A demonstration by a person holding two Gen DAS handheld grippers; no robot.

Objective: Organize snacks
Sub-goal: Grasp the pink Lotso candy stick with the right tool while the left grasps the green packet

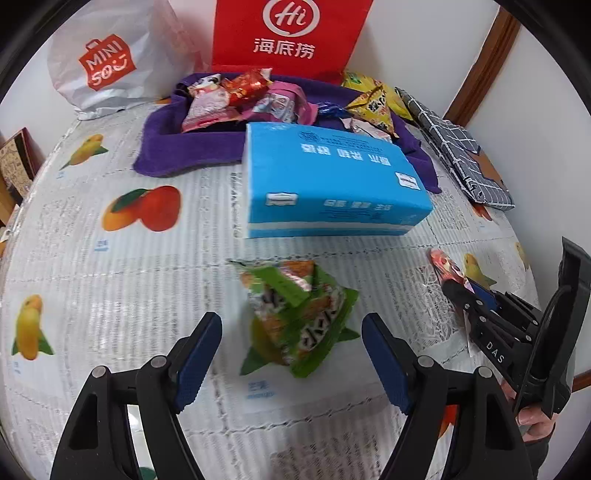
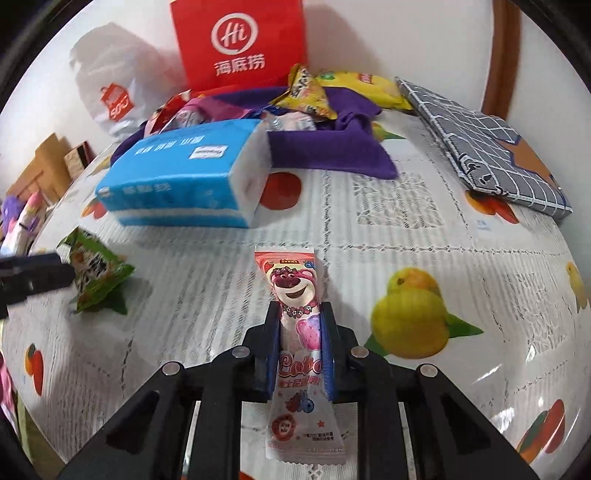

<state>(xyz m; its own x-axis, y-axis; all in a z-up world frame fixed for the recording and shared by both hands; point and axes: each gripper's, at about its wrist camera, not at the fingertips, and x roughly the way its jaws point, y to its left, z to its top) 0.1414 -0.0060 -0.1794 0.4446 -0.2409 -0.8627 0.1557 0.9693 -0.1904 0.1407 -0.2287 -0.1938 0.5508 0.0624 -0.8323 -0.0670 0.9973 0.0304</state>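
Observation:
A green triangular snack packet (image 1: 299,317) lies on the fruit-print tablecloth, between and just beyond the open fingers of my left gripper (image 1: 291,350); it also shows in the right wrist view (image 2: 96,273). My right gripper (image 2: 299,328) is shut on a pink bear-print lollipop packet (image 2: 295,291), held just above the table; in the left wrist view the right gripper (image 1: 465,295) is at the right edge. A purple cloth tray (image 1: 173,147) at the back holds several snack packets; it also shows in the right wrist view (image 2: 332,151).
A blue tissue pack (image 1: 328,181) lies in front of the purple tray. A red Haidilao bag (image 1: 288,33) and a white Miniso bag (image 1: 107,62) stand against the wall. A grey checked pouch (image 2: 487,144) lies at the right. Yellow snack bags (image 2: 362,86) sit behind the tray.

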